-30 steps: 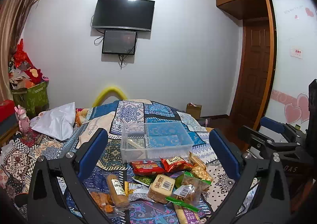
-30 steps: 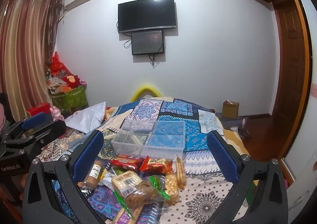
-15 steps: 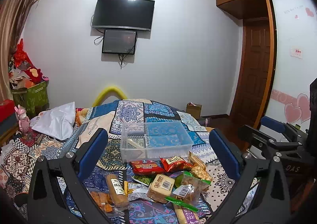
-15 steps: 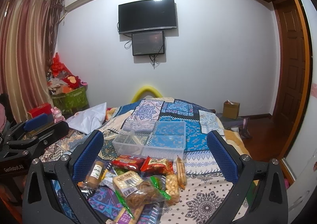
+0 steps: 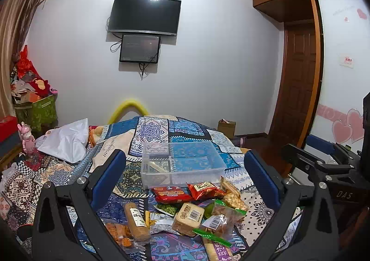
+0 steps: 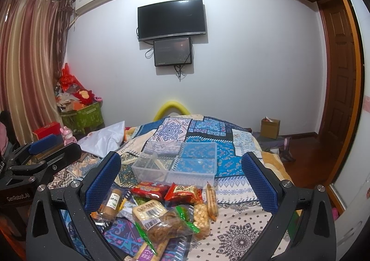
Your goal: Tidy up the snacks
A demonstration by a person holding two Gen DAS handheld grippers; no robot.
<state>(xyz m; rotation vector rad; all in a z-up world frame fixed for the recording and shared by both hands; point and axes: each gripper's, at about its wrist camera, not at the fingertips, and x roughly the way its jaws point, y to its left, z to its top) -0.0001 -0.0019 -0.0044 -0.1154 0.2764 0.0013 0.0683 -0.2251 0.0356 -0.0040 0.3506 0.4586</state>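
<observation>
The right tongs (image 5: pixel 344 194) carry "DAS" on the black frame, seen from the left wrist. The left tongs (image 6: pixel 18 197) carry "GenRobot.AI". Snack labels near the box are too small to read.

On the bed lie two red snack packets (image 5: pixel 172 193), one clear divided box (image 5: pixel 182 164), one square cake pack (image 5: pixel 188 216), two wall screens (image 5: pixel 144 16), one white bag (image 5: pixel 66 142), and one cardboard box (image 5: pixel 226 125) beyond it.
</observation>
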